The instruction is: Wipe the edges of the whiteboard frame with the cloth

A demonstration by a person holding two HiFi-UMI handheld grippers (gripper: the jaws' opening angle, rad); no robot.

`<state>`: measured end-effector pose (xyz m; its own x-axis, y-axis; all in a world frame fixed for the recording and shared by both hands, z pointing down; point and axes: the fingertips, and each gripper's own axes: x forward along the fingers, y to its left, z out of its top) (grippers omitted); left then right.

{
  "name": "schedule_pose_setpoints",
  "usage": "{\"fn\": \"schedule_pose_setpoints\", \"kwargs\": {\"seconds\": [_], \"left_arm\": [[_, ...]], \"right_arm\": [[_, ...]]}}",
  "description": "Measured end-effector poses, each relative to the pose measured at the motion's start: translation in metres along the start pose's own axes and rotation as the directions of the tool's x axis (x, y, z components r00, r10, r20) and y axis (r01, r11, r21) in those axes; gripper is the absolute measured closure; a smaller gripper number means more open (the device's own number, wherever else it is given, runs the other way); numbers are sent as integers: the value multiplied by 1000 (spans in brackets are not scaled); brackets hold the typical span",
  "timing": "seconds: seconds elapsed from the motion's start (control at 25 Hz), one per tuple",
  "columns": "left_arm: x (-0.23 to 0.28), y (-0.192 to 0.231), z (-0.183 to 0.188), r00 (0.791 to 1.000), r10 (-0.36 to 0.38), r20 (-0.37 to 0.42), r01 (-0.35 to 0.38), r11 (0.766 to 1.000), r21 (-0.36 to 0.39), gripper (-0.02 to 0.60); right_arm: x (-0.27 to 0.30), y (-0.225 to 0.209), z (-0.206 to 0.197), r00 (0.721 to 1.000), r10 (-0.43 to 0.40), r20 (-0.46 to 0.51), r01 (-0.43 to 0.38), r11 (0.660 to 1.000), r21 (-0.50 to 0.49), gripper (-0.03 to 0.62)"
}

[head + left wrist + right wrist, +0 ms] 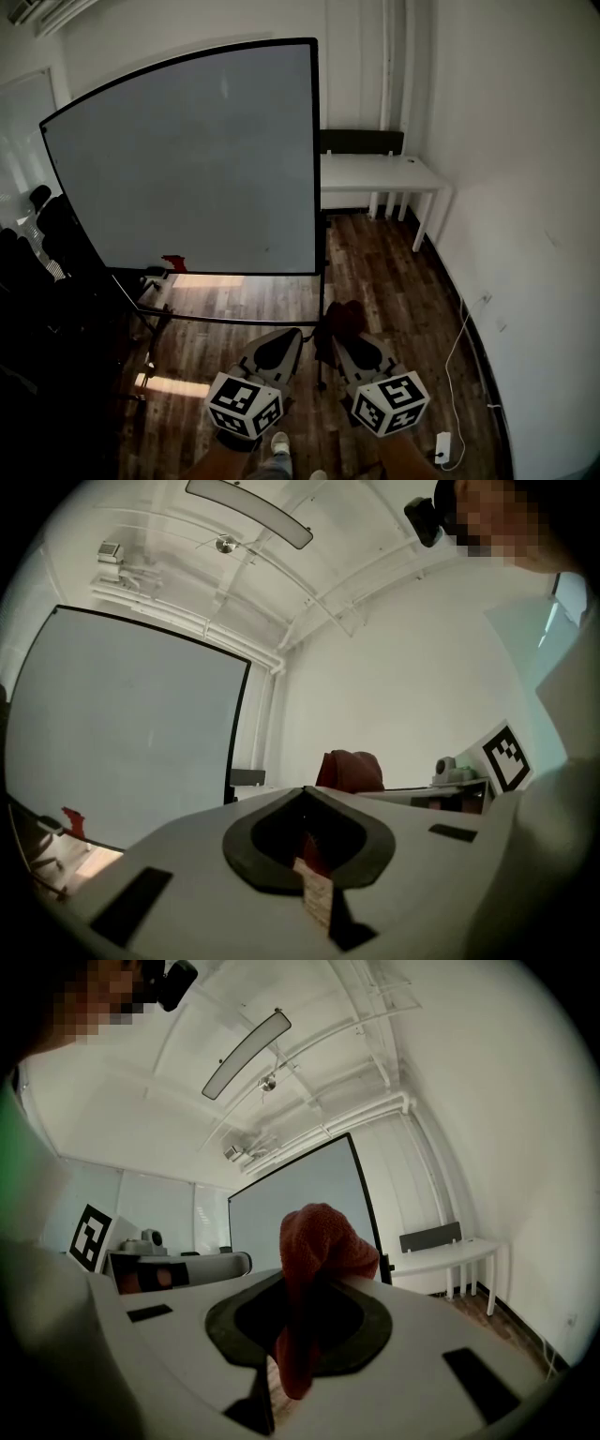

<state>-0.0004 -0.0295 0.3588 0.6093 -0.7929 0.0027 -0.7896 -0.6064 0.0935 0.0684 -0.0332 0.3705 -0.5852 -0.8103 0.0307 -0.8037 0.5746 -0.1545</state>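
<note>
Right gripper view: right gripper [323,1279] pinches cloth [319,1239]; left gripper [305,792] closed, seemingly empty. Wiping not begun; next, carry it to the whiteboard frame [316,159].

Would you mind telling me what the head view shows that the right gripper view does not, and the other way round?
Only the head view: the white plug block on the floor, a shoe, and the small red thing at the whiteboard's lower edge. Only the right gripper view: the long ceiling light. Both: the whiteboard, the white table, and the red cloth clamped in the right tool.
</note>
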Motion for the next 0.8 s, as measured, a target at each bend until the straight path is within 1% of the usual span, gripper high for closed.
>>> {"fn": "schedule_pose_setpoints", "kwargs": {"seconds": [0.2, 0.4, 0.6, 0.8], "left_arm": [[30, 37, 5, 1000, -19, 8, 19, 1000, 0, 574], [66, 87, 23, 999, -49, 9, 49, 999, 22, 574], [107, 139, 43, 995, -99, -8, 99, 994, 52, 574], [142, 170, 57, 990, -144, -4, 144, 987, 65, 574]], "right_arm": [[43, -18, 8, 1000, -26, -8, 26, 999, -25, 549], [100, -34, 34, 998, -57, 18, 58, 997, -53, 549], [163, -46, 57, 995, -91, 33, 94, 992, -79, 549], [209, -64, 72, 992, -122, 34, 125, 988, -96, 549]]}}
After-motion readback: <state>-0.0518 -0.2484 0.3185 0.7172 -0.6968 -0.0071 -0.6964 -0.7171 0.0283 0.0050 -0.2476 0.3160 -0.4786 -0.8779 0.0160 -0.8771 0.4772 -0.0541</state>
